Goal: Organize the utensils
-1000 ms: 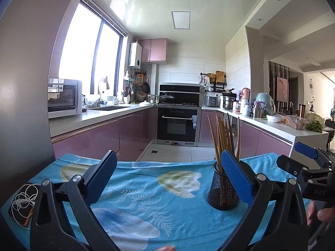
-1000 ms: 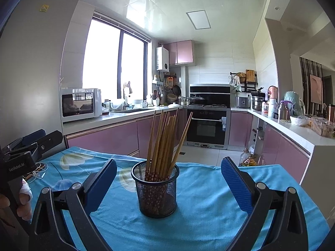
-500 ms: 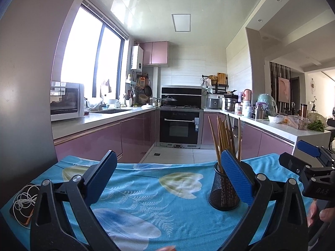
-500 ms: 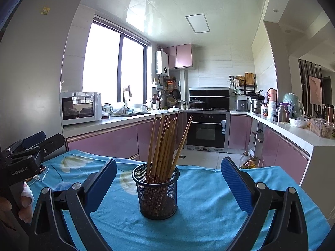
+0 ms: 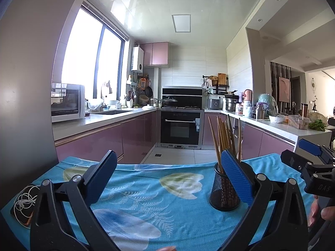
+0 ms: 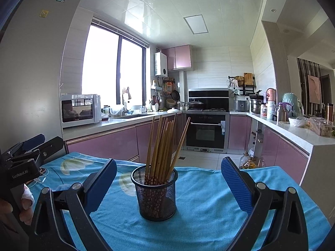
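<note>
A black mesh cup (image 6: 156, 194) stands on the blue floral tablecloth (image 6: 205, 205) and holds several wooden chopsticks (image 6: 165, 144) upright. My right gripper (image 6: 168, 179) is open and empty, raised just in front of the cup, which sits between its blue pads. In the left wrist view the cup (image 5: 224, 190) is right of centre, partly behind my right pad. My left gripper (image 5: 167, 175) is open and empty over the cloth, to the left of the cup. The right gripper also shows at that view's right edge (image 5: 314, 163).
A phone with a coiled white earphone cable (image 5: 24, 202) lies at the table's left edge. Behind the table are pink kitchen cabinets, a microwave (image 6: 79, 109), an oven (image 6: 206, 133) and a crowded counter (image 6: 297, 125) on the right. Bottles (image 6: 248, 162) stand on the floor.
Both cameras have tilted slightly, so the scene sits a little lower or farther in view. The cup, chopsticks and gripper openings look unchanged.
</note>
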The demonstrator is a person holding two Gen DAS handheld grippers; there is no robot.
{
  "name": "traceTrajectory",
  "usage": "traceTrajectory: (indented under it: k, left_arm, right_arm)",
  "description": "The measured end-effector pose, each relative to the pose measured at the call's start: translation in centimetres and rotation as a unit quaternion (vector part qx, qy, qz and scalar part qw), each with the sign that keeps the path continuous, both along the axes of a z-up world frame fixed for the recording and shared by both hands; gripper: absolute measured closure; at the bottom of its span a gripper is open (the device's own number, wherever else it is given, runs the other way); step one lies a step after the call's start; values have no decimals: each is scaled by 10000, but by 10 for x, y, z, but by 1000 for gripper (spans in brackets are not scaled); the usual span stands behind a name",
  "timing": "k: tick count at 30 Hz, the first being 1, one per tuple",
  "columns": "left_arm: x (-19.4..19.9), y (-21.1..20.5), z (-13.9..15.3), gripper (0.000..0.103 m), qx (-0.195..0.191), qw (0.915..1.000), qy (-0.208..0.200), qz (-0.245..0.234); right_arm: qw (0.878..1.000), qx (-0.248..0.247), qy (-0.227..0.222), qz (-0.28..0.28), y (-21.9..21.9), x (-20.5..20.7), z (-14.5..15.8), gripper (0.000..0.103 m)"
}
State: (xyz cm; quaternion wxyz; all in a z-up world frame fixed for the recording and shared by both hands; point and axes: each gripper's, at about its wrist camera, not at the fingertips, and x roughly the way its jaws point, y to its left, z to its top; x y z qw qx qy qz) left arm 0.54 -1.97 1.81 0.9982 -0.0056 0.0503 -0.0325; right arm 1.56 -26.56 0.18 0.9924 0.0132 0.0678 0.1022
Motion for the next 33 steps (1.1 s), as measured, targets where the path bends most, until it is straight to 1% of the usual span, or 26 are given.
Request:
traceTrajectory:
  k: [33]
  left_arm:
    - [0,1,3,5,34,10000,-51,37]
  right_arm:
    - [10000,14,31,7,3,2,2,7]
